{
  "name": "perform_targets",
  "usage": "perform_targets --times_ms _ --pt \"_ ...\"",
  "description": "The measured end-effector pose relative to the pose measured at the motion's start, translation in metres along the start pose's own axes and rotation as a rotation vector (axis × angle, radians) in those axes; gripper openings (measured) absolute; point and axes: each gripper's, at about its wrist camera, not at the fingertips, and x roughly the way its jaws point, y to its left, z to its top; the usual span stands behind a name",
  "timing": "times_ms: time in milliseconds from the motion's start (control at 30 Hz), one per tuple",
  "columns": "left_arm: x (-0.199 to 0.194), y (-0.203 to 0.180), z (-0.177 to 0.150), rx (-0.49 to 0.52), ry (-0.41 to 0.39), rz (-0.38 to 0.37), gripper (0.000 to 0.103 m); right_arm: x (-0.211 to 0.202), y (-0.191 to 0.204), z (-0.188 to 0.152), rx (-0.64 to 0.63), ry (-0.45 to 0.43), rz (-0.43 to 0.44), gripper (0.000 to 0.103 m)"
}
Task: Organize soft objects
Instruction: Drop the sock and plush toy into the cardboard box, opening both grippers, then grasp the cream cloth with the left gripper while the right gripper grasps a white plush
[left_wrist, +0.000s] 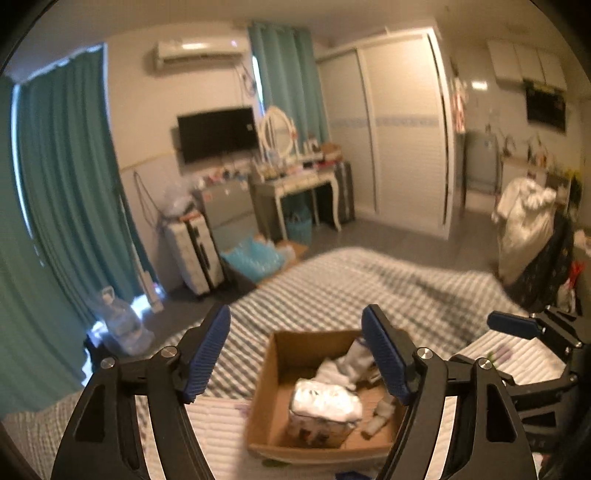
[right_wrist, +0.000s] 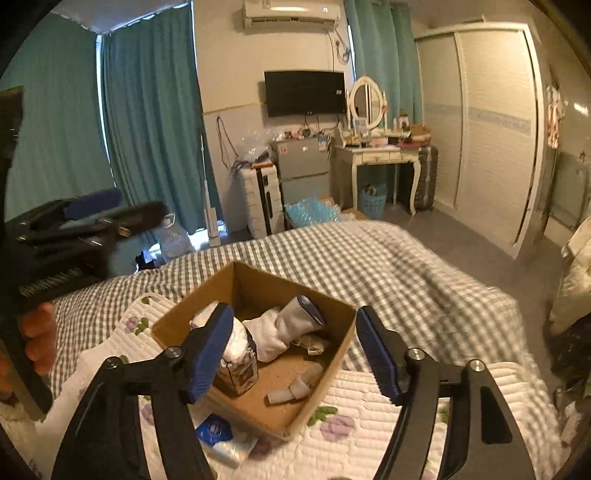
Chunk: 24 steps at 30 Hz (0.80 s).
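An open cardboard box (right_wrist: 332, 373) sits on the bed; it also shows in the left wrist view (left_wrist: 269, 373). Inside lie white socks (right_wrist: 284, 328), a white tissue pack (right_wrist: 236, 354) and small rolled white pieces (right_wrist: 291, 391); the tissue pack (left_wrist: 325, 406) and socks (left_wrist: 351, 362) show in the left wrist view too. My left gripper (left_wrist: 295, 350) is open and empty above the box. My right gripper (right_wrist: 293, 350) is open and empty above the box. The right gripper's blue pad (left_wrist: 513, 325) shows at the right of the left wrist view.
The box rests on a white quilted floral mat (right_wrist: 369, 443) over a grey checked blanket (right_wrist: 406, 266). A blue-and-white packet (right_wrist: 218, 435) lies on the mat by the box. Beyond the bed: water jug (right_wrist: 173, 236), suitcase (right_wrist: 258, 199), dressing table (right_wrist: 376, 155), wardrobe (right_wrist: 491, 129).
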Motion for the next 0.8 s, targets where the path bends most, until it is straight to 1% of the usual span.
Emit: perform_targets --times_ms 33,67,100,133,167,233,267,367,433,500,600,667,700,733,767,800 --pt "-0.016 0.001 0.002 -0.012 -0.021 0.001 0.075 -0.017 0.003 0.001 -0.01 -0.013 -0.01 0.073" --pt "-0.035 0.002 0.002 -0.022 -0.043 -0.006 0.08 -0.029 0.006 0.001 -0.017 -0.018 -0.019 0.076" --pt "-0.048 0.002 0.001 -0.028 -0.058 -0.008 0.082 -0.038 0.006 0.002 -0.022 -0.024 -0.025 0.077" --pt "-0.07 0.002 -0.002 -0.038 -0.086 0.008 0.083 -0.052 0.009 0.0 -0.028 -0.034 -0.028 0.079" --pt "-0.083 0.001 -0.005 -0.043 -0.102 0.013 0.083 -0.064 0.012 -0.002 -0.033 -0.042 -0.029 0.081" --pt "-0.112 -0.001 -0.013 -0.056 -0.136 -0.004 0.083 -0.082 0.016 -0.007 -0.039 -0.051 -0.031 0.085" --pt "-0.12 -0.001 -0.017 -0.064 -0.141 -0.006 0.083 -0.09 0.019 -0.01 -0.041 -0.053 -0.031 0.089" --pt "-0.14 -0.002 -0.034 -0.076 -0.139 0.013 0.083 -0.106 0.025 -0.024 -0.059 -0.045 -0.028 0.092" --pt "-0.145 -0.003 -0.05 -0.074 -0.136 -0.003 0.083 -0.11 0.027 -0.036 -0.072 -0.026 -0.029 0.092" --pt "-0.143 -0.004 -0.066 -0.08 -0.109 -0.001 0.083 -0.11 0.027 -0.05 -0.073 -0.001 -0.026 0.092" --pt "-0.129 -0.005 -0.097 -0.091 -0.036 0.026 0.083 -0.096 0.014 -0.079 -0.057 0.065 -0.025 0.092" --pt "-0.116 -0.01 -0.115 -0.101 0.006 0.026 0.083 -0.081 0.009 -0.096 -0.051 0.124 -0.032 0.092" --pt "-0.105 -0.013 -0.126 -0.103 0.043 0.016 0.083 -0.071 0.005 -0.106 -0.053 0.16 -0.035 0.092" --pt "-0.099 -0.018 -0.132 -0.103 0.066 0.013 0.083 -0.058 0.001 -0.118 -0.063 0.206 -0.035 0.092" --pt "-0.084 -0.022 -0.142 -0.108 0.109 0.018 0.083 -0.048 -0.003 -0.13 -0.071 0.248 -0.038 0.092" --pt "-0.079 -0.025 -0.148 -0.111 0.127 0.018 0.083 -0.033 -0.007 -0.144 -0.073 0.3 -0.053 0.09"
